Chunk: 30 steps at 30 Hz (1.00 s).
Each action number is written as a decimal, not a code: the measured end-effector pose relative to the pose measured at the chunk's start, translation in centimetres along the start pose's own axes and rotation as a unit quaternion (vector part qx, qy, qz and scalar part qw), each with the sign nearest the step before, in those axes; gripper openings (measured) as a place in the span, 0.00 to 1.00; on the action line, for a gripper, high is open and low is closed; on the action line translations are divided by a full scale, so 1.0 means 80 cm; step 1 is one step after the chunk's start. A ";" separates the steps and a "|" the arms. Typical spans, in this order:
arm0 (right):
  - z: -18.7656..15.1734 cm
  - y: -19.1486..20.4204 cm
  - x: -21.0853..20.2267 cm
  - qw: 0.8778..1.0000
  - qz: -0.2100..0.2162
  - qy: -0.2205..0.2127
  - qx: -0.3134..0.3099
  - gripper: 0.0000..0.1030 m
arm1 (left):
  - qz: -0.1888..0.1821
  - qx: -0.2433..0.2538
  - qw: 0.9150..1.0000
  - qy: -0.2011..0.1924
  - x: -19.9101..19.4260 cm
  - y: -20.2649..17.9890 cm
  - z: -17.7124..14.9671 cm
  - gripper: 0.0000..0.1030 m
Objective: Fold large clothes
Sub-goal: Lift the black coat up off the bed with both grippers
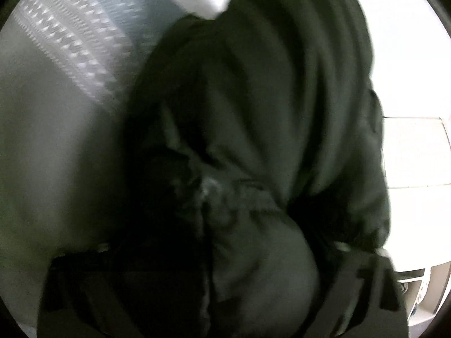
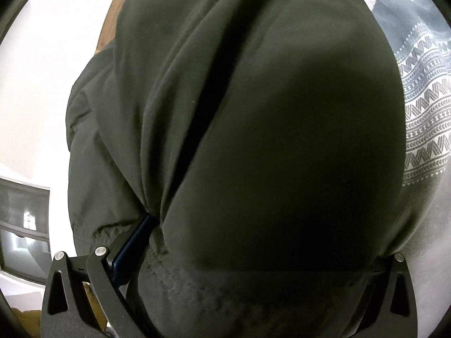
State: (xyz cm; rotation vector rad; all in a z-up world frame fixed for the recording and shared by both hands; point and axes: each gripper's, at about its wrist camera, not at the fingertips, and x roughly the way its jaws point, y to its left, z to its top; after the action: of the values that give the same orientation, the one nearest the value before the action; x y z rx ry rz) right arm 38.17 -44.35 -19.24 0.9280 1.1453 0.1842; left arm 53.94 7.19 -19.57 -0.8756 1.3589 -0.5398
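From the left wrist, blurred as it is, a dark green garment point(image 1: 267, 112) fills the middle, bunched over the left gripper point(image 1: 220, 295) whose black fingers point(image 1: 375, 290) seem to stand apart with cloth heaped between, though I cannot tell what they pinch; a grey patterned cloth point(image 1: 70, 50) lies behind at left. From the right wrist the same dark green garment point(image 2: 267, 140) drapes over the right gripper point(image 2: 225, 281), its blue-padded finger point(image 2: 126, 253) pressed against a gathered fold, the far finger buried, with the patterned cloth point(image 2: 422, 98) at right. No label or writing can be read anywhere.
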 end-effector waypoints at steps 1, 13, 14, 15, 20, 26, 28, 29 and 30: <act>0.003 0.005 -0.004 1.000 -0.004 0.000 -0.001 0.92 | -0.006 0.005 1.000 -0.004 -0.002 -0.011 -0.006 0.58; -0.006 0.163 -0.060 0.993 0.014 -0.048 -0.106 0.20 | -0.024 0.115 0.991 -0.068 -0.072 -0.156 -0.043 0.19; -0.009 0.183 -0.068 0.991 0.014 -0.055 -0.122 0.20 | -0.029 0.125 0.989 -0.073 -0.086 -0.166 -0.048 0.19; -0.013 0.203 -0.077 0.989 0.014 -0.061 -0.137 0.20 | -0.032 0.134 0.988 -0.077 -0.102 -0.174 -0.053 0.18; -0.042 0.273 -0.119 0.982 0.039 -0.074 -0.170 0.20 | -0.039 0.155 0.983 -0.093 -0.178 -0.183 -0.080 0.18; -0.089 0.304 -0.136 0.981 0.047 -0.076 -0.172 0.20 | -0.023 0.171 0.982 -0.076 -0.210 -0.152 -0.127 0.18; -0.090 0.292 -0.128 0.983 0.034 -0.074 -0.161 0.20 | -0.003 0.180 0.982 -0.060 -0.193 -0.124 -0.135 0.19; -0.098 0.280 -0.121 0.985 0.023 -0.074 -0.155 0.20 | 0.008 0.183 0.982 -0.052 -0.183 -0.112 -0.136 0.19; -0.103 0.266 -0.109 0.987 0.015 -0.071 -0.143 0.21 | 0.027 0.186 0.981 -0.041 -0.166 -0.093 -0.137 0.19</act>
State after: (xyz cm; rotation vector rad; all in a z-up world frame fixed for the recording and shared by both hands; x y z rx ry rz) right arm 34.11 -31.46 1.15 0.6921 0.9443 0.2941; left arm 42.17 10.67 -5.38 -0.5482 1.1546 -0.6824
